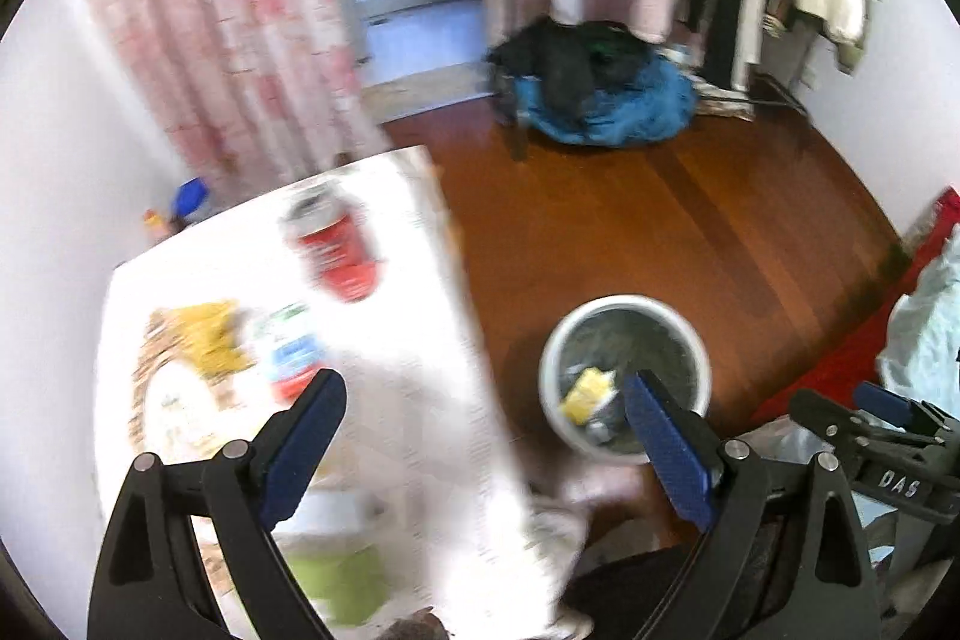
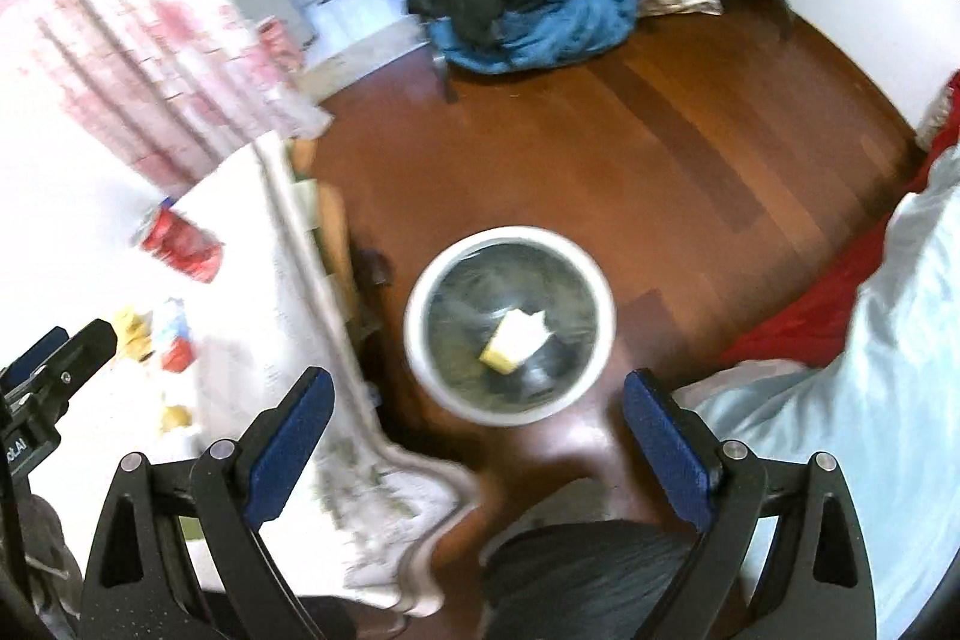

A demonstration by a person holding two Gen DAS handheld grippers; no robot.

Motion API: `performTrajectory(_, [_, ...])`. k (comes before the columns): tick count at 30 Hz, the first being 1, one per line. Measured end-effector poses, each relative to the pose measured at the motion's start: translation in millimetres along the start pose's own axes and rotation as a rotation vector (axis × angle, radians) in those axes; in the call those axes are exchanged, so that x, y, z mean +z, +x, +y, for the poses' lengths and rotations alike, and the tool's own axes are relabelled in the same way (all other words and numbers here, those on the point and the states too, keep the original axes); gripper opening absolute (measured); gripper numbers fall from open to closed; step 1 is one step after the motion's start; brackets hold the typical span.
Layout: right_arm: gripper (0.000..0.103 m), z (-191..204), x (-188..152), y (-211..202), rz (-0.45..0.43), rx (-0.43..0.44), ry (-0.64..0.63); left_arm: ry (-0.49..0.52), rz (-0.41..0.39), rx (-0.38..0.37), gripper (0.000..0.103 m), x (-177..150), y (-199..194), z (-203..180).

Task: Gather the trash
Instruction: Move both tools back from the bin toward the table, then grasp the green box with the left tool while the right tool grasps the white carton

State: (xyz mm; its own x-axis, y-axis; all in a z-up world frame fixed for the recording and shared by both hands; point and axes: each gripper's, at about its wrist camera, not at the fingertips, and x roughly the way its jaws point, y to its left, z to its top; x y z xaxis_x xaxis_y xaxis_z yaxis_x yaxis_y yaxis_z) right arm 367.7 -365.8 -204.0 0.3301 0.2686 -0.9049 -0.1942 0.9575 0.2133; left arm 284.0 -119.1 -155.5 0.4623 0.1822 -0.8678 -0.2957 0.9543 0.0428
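Flanking the bin (image 2: 510,244), both the left gripper (image 1: 486,442) and the right gripper (image 2: 480,436) gape empty beside the table (image 1: 420,340).

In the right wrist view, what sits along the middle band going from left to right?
Red can on the white table → trash bin with a yellow-and-white scrap inside → bare wooden floor → red cloth → pale blue bedding.
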Motion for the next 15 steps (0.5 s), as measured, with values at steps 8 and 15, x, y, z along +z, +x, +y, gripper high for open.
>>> performTrajectory(8, [0.098, 76.6, -61.4, 54.3, 0.140, 0.077, -0.076, -0.185, 0.209, 0.085, 0.095, -99.0, 27.2, 96.3])
performTrajectory(15, [0.098, 88.2, -85.6, 95.3, 0.207, 0.038, -0.071, -0.172, 0.316, 0.093, 0.095, -128.4, 70.2, 99.2])
